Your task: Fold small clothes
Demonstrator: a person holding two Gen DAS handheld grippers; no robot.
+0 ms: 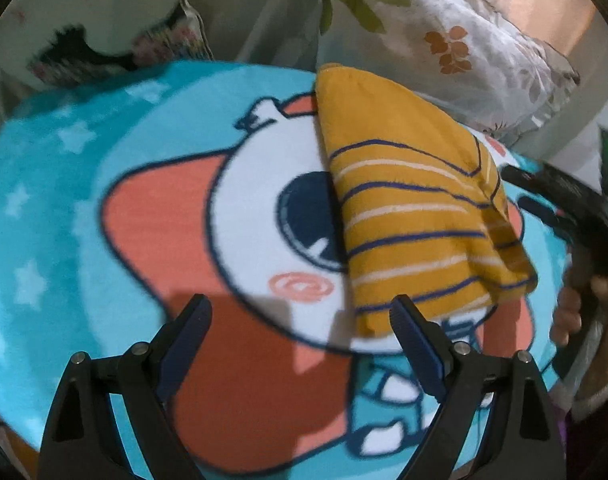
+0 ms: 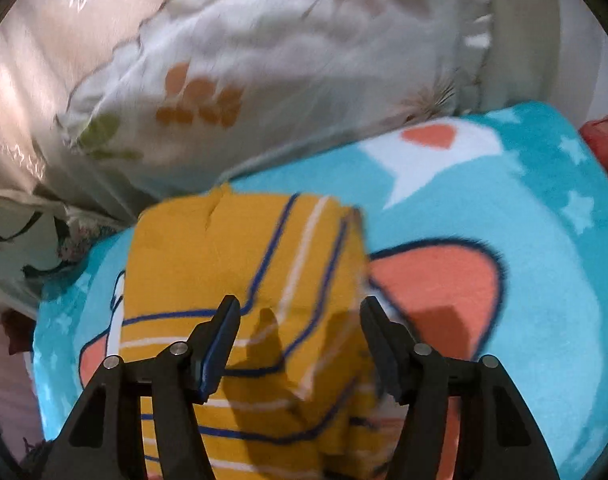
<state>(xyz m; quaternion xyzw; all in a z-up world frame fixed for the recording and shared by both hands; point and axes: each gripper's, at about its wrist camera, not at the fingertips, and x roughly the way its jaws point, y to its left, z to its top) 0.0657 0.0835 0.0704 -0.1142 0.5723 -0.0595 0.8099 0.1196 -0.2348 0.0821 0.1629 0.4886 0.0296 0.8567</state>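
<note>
Seemingly mid-fold, the yellow striped garment (image 1: 416,216) lies partly doubled over on the cartoon blanket (image 1: 104,184), both the left gripper (image 1: 300,316) and right gripper (image 2: 300,316) with jaws apart and empty, so the next move calls for pinching an edge.

text: none legible | labels: none | numbers: none

Blanket: your work surface is a turquoise fleece blanket (image 1: 64,208) with white stars and an orange-and-white cartoon figure.
Pillow: at 1 o'clock in your left view, a white pillow (image 1: 456,40) with orange and green leaf prints lies against the blanket's far edge.
Cushion: at 11 o'clock, a black-and-white patterned cushion (image 1: 104,20).
Light: dim, warm, blurred.
</note>
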